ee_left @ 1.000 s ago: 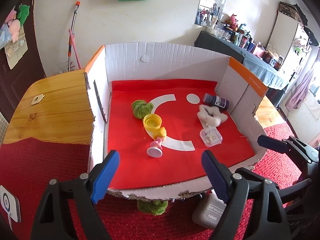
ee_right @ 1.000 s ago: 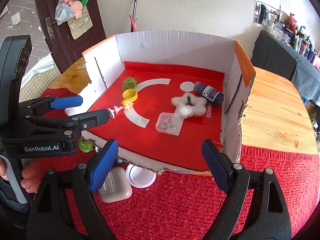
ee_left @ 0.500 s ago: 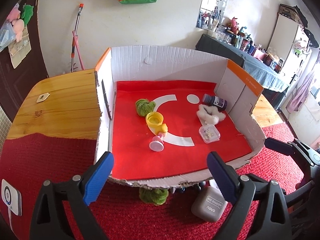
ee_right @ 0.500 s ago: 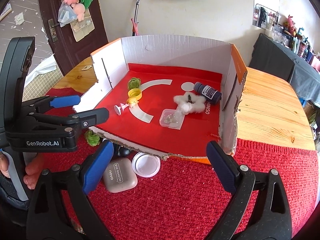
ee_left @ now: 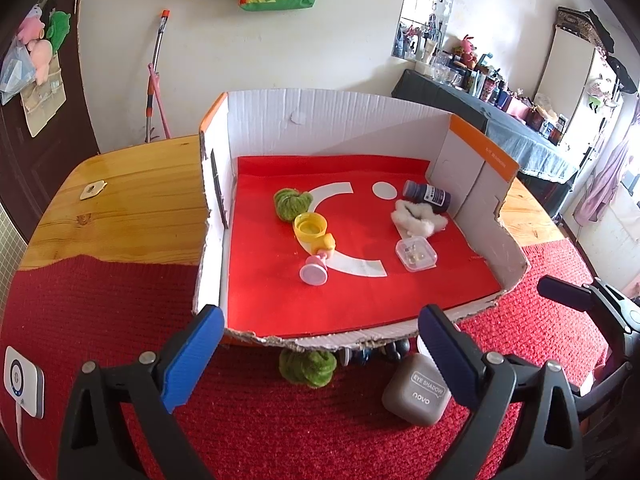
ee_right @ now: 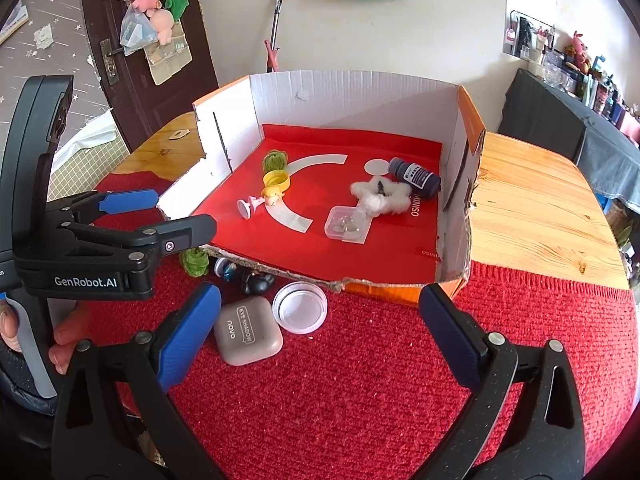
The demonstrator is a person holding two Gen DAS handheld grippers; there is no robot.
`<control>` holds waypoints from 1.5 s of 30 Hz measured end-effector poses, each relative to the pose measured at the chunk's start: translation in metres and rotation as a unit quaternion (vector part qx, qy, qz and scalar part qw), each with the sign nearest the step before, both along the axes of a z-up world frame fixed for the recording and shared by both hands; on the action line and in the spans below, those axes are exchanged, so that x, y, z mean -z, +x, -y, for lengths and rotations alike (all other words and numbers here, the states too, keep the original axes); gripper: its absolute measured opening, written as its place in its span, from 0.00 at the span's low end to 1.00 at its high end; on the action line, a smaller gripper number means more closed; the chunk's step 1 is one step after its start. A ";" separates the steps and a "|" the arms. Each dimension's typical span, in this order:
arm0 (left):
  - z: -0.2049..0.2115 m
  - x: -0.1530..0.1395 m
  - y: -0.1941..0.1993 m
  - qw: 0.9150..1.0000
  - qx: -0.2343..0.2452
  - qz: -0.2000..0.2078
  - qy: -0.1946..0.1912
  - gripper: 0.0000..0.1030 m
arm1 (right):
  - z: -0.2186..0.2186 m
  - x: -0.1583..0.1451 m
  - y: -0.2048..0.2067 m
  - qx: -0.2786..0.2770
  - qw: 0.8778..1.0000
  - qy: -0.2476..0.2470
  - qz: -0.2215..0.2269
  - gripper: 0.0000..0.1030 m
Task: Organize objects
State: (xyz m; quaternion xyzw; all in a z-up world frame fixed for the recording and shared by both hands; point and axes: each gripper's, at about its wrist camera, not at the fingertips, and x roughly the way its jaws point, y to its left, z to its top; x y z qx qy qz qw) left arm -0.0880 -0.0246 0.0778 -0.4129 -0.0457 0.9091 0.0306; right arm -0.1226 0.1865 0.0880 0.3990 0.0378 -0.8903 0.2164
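Observation:
An open cardboard box (ee_left: 340, 128) with a red floor holds a green ball (ee_left: 292, 204), a yellow lid (ee_left: 310, 228), a small doll (ee_left: 318, 264), white fluff (ee_left: 418, 216), a dark bottle (ee_left: 426, 196) and a clear case (ee_left: 416, 254). In front of it on the red mat lie another green ball (ee_left: 306, 368), a grey eye-shadow case (ee_right: 248, 330), a white lid (ee_right: 300, 312) and small dark items (ee_right: 256, 282). My left gripper (ee_left: 320, 344) and right gripper (ee_right: 320, 312) hover before the box; both jaws are opening with nothing between them.
The box stands on a wooden table (ee_right: 532, 200) half covered by a red woven mat (ee_right: 380, 380). A white device (ee_left: 22, 380) lies on the mat at far left. The left gripper (ee_right: 180, 212) juts in beside the right one. A hand (ee_right: 64, 344) holds it.
Both grippers have drawn back from the box and their jaws have spread wider. More of the mat and the objects in front of the box now show.

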 end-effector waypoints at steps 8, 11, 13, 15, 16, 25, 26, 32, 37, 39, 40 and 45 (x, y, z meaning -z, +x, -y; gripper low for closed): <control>0.000 0.000 0.001 1.000 0.000 0.000 0.000 0.97 | -0.001 0.003 0.009 -0.001 1.000 -0.001 0.000 1.00; -0.001 0.002 0.004 1.000 0.001 0.001 -0.001 0.97 | -0.001 0.004 0.012 0.000 1.000 -0.001 0.000 1.00; -0.001 0.003 0.006 1.000 0.001 0.001 0.000 0.97 | -0.002 0.005 0.015 0.000 1.000 -0.002 0.001 1.00; -0.001 0.004 0.007 1.000 0.001 0.002 0.000 0.97 | -0.003 0.007 0.018 0.001 1.000 -0.001 0.001 1.00; -0.001 0.005 0.009 1.000 0.001 0.002 0.000 0.97 | -0.003 0.007 0.018 0.001 1.000 -0.002 0.001 1.00; -0.002 0.016 0.020 1.000 0.002 0.010 -0.001 0.97 | -0.005 0.013 0.027 0.002 1.000 0.002 0.005 1.00; -0.002 0.017 0.020 1.000 0.001 0.010 -0.001 0.97 | -0.005 0.013 0.028 0.003 1.000 0.004 0.005 1.00; -0.001 0.017 0.020 1.000 0.001 0.012 0.000 0.94 | -0.006 0.014 0.031 0.011 1.000 0.006 0.000 0.91; 0.002 0.026 0.021 1.000 0.005 0.024 0.003 0.79 | -0.005 0.021 0.030 0.009 1.000 0.009 0.009 0.70; 0.004 0.029 0.019 1.000 0.004 0.030 0.003 0.74 | -0.004 0.024 0.029 0.007 1.000 0.012 0.015 0.65; 0.005 0.031 0.019 0.999 0.003 0.033 0.005 0.73 | -0.004 0.026 0.028 0.006 1.000 0.013 0.017 0.62; 0.008 0.035 0.016 0.999 -0.001 0.042 0.009 0.69 | -0.005 0.035 0.022 0.010 0.999 0.021 0.028 0.56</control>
